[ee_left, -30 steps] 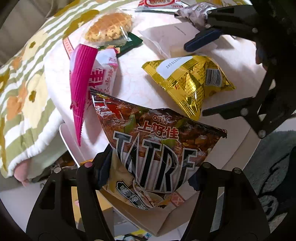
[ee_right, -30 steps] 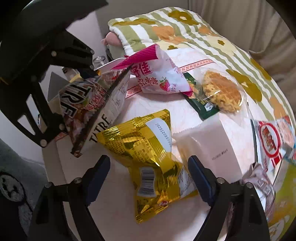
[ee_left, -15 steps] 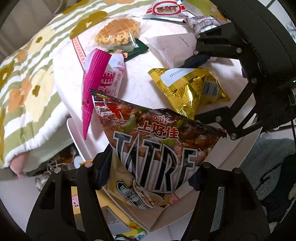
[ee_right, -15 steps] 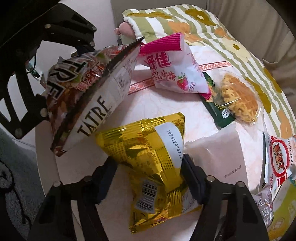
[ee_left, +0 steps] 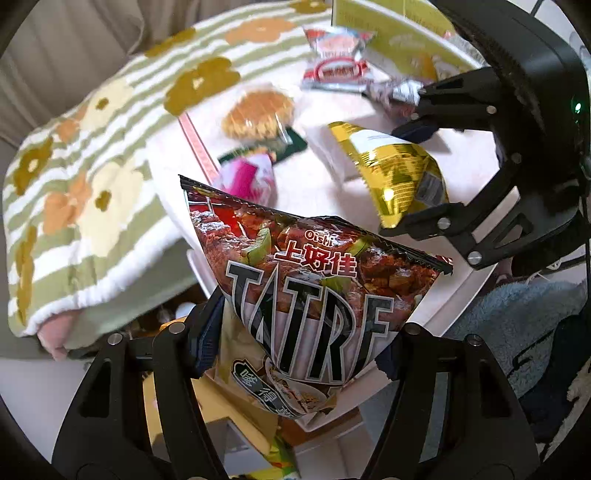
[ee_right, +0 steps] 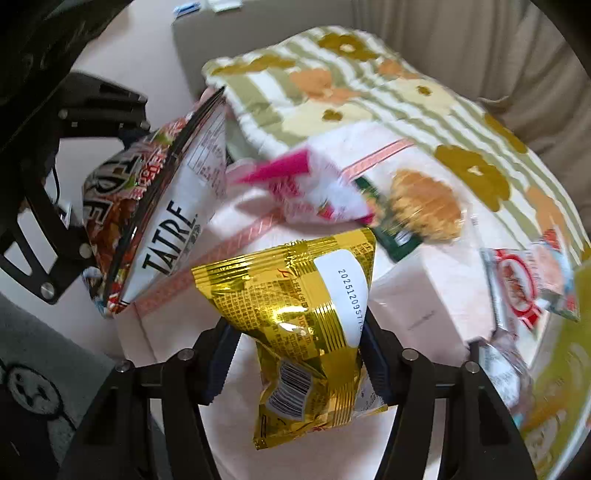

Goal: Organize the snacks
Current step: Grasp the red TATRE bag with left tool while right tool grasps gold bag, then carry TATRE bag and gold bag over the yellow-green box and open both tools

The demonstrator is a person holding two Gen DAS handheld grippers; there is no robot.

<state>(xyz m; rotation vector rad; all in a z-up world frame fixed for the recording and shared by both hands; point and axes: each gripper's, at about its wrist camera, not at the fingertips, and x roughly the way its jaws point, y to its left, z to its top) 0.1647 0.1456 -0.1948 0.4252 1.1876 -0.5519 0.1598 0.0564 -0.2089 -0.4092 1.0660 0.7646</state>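
Observation:
My left gripper (ee_left: 299,339) is shut on a dark red Tatre chip bag (ee_left: 314,295), held up off the round pale table (ee_left: 306,184). My right gripper (ee_right: 295,354) is shut on a gold foil snack bag (ee_right: 306,317), lifted clear of the tabletop. From the left wrist view the gold bag (ee_left: 395,173) hangs in the right gripper (ee_left: 413,173) at the upper right. The right wrist view shows the Tatre bag (ee_right: 162,221) at the left, in the left gripper's fingers (ee_right: 110,122). On the table lie a pink strawberry candy bag (ee_right: 317,188), a wrapped waffle (ee_right: 424,206), a green packet (ee_right: 399,236) and a red-and-white packet (ee_right: 524,280).
A green-striped flowered blanket (ee_left: 92,177) covers the sofa behind the table. A white paper bag (ee_right: 436,295) lies flat on the tabletop. A yellow-green box (ee_left: 391,29) stands at the far edge. A grey rug (ee_right: 40,369) covers the floor, and a yellow carton (ee_left: 236,435) sits below the table.
The right gripper closed its jaws on the gold bag and raised it off the table. The left gripper rose with the Tatre bag; the table's snacks look farther away.

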